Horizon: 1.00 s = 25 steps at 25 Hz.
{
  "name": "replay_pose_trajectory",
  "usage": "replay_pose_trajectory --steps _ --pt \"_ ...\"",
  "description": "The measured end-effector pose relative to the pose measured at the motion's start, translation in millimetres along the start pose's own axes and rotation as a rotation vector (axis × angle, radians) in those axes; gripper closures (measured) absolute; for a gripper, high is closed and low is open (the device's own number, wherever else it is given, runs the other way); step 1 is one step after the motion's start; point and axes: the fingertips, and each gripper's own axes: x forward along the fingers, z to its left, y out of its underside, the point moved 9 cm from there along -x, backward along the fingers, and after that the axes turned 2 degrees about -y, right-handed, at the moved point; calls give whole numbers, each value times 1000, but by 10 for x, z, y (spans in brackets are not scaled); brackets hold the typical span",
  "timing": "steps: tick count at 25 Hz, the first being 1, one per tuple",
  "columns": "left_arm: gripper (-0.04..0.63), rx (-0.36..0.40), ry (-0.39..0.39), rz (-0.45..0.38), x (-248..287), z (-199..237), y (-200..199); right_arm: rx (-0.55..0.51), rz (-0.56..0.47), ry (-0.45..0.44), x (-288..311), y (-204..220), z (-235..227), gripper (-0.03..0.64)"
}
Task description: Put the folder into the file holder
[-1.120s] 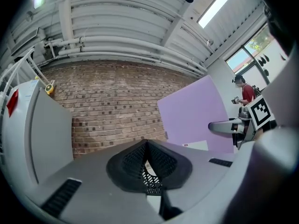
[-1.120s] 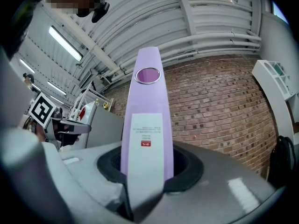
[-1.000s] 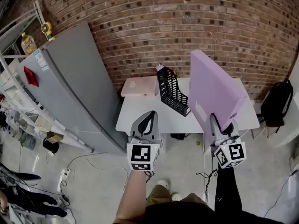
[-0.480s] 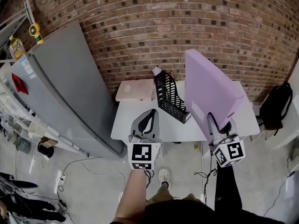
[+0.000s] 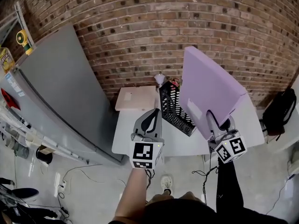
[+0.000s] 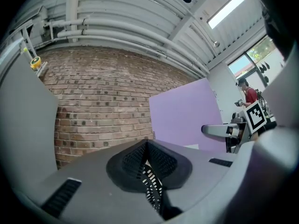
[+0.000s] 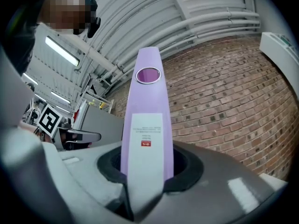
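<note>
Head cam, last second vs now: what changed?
Both tools moved forward toward the table and the black file holder, which now look closer in the head view. Nothing was taken hold of or let go. Unchanged: the right tool stays clamped on the upright purple folder, the left tool stays empty, and the file holder stays on the table.

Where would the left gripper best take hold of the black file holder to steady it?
Probably the tall far end of the file holder, pinching its thin slotted side wall from above on the left gripper's side. That leaves the open top free for the folder.
</note>
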Motion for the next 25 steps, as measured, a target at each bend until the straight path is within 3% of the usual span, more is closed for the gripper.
replay_pose_trajectory --steps 11,25 --pt "591 -37 58 -12 812 523 166 -16 35 -59 755 305 -323 471" --pt "591 -89 42 22 1270 777 422 -28 92 -157 1207 714 -478 469"
